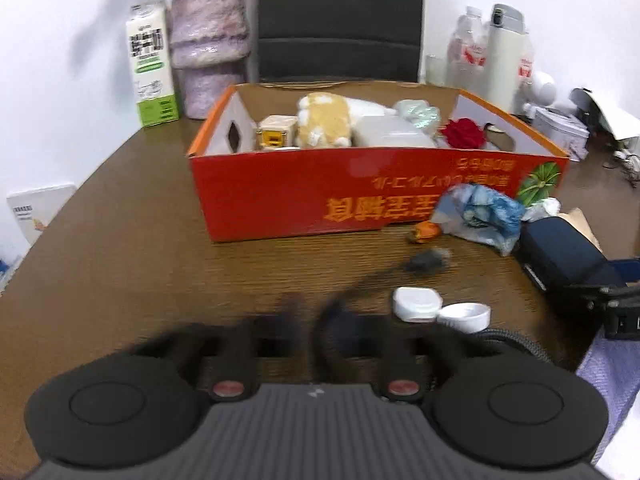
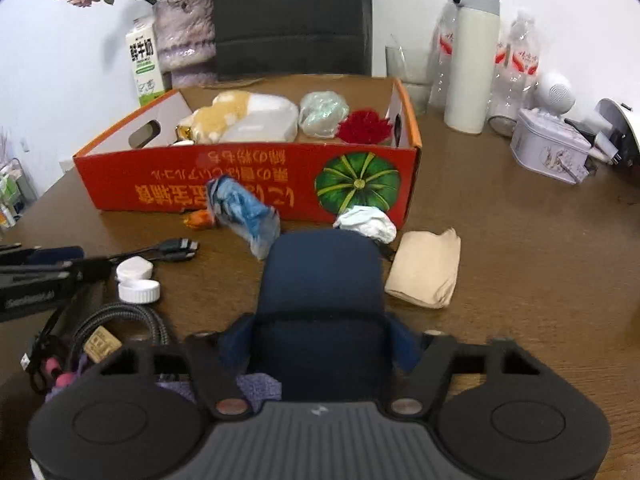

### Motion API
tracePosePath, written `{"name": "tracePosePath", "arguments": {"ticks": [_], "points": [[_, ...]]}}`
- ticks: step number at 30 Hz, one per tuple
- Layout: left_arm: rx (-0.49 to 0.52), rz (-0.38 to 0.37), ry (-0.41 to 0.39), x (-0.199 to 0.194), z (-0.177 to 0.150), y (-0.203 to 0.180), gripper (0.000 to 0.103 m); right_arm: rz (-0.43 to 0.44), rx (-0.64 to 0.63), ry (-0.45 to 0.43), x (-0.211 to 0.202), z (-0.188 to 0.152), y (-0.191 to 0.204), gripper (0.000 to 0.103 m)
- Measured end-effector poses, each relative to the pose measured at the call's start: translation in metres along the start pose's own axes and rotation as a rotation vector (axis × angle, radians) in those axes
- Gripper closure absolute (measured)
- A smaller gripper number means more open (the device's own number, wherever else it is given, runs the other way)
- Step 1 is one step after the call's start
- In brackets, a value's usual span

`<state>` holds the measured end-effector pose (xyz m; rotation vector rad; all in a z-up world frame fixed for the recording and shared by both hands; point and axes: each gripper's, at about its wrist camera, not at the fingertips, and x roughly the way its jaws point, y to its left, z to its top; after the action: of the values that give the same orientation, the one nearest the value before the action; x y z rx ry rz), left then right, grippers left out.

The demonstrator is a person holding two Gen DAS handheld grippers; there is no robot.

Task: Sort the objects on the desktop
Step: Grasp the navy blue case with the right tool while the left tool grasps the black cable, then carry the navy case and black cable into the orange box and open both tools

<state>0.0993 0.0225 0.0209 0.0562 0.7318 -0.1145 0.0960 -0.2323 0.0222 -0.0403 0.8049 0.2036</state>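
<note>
the right gripper (image 2: pixel 320 344) stands around a dark blue case (image 2: pixel 322 276) that lies on the brown wood-grain table (image 2: pixel 520 280), just in front of the red cardboard box (image 2: pixel 248 188); its jaws are part-way open with the near end of the case between them, and i cannot tell whether the pads press on it yet. the case looks like a stiff, rounded shell with a matte skin, likely light and not fragile, so a grip across its narrow width near the end should hold, though the curved sides might let it slide if taken too lightly. the left gripper (image 1: pixel 308 312) is blurred in its own view, jaws drawn together, seemingly on a thin black cable (image 1: pixel 372 280) that trails toward a plug (image 1: pixel 428 260); a cable is limp and will drag and snag. nearby sit two white caps (image 2: pixel 136 280), a crumpled blue-and-clear wrapper (image 2: pixel 244 208), a small orange sweet (image 2: pixel 198 220), a white wad (image 2: pixel 368 222) and a soft beige napkin pack (image 2: pixel 426 268). the box already holds a plush toy (image 2: pixel 224 114), a red flower (image 2: pixel 364 126) and bagged things. beyond are a black chair (image 2: pixel 292 16), a milk carton (image 2: pixel 144 64), a vase (image 2: pixel 180 32), a white flask (image 2: pixel 472 60), bottles, a tin (image 2: pixel 552 148) and a white wall.
</note>
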Motion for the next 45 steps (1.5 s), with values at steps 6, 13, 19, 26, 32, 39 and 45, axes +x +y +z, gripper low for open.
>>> {"name": "tracePosePath", "arguments": {"ticks": [6, 13, 19, 26, 32, 39, 45], "points": [[-0.016, -0.018, -0.142, -0.056, -0.006, 0.000, 0.100, -0.006, -0.025, -0.197, -0.051, 0.001, 0.005, 0.045], [-0.107, -0.088, -0.341, -0.119, 0.070, 0.024, 0.100, 0.045, 0.100, -0.453, -0.119, 0.040, -0.017, 0.044], [-0.258, -0.181, -0.225, -0.059, 0.168, 0.040, 0.100, 0.085, 0.058, -0.253, -0.066, 0.130, -0.017, 0.044], [-0.311, -0.123, 0.004, 0.088, 0.177, 0.031, 0.100, 0.041, 0.097, 0.144, 0.093, 0.186, -0.013, 0.044], [-0.220, -0.143, 0.113, 0.130, 0.161, 0.025, 0.098, 0.001, 0.035, 0.208, 0.147, 0.172, 0.009, 0.035], [-0.140, -0.068, 0.018, 0.078, 0.183, 0.029, 0.060, 0.100, 0.104, 0.105, 0.095, 0.182, -0.015, 0.034], [0.065, -0.019, -0.066, 0.025, 0.157, -0.007, 0.032, 0.075, 0.074, -0.002, 0.034, 0.177, -0.016, 0.028]]}}
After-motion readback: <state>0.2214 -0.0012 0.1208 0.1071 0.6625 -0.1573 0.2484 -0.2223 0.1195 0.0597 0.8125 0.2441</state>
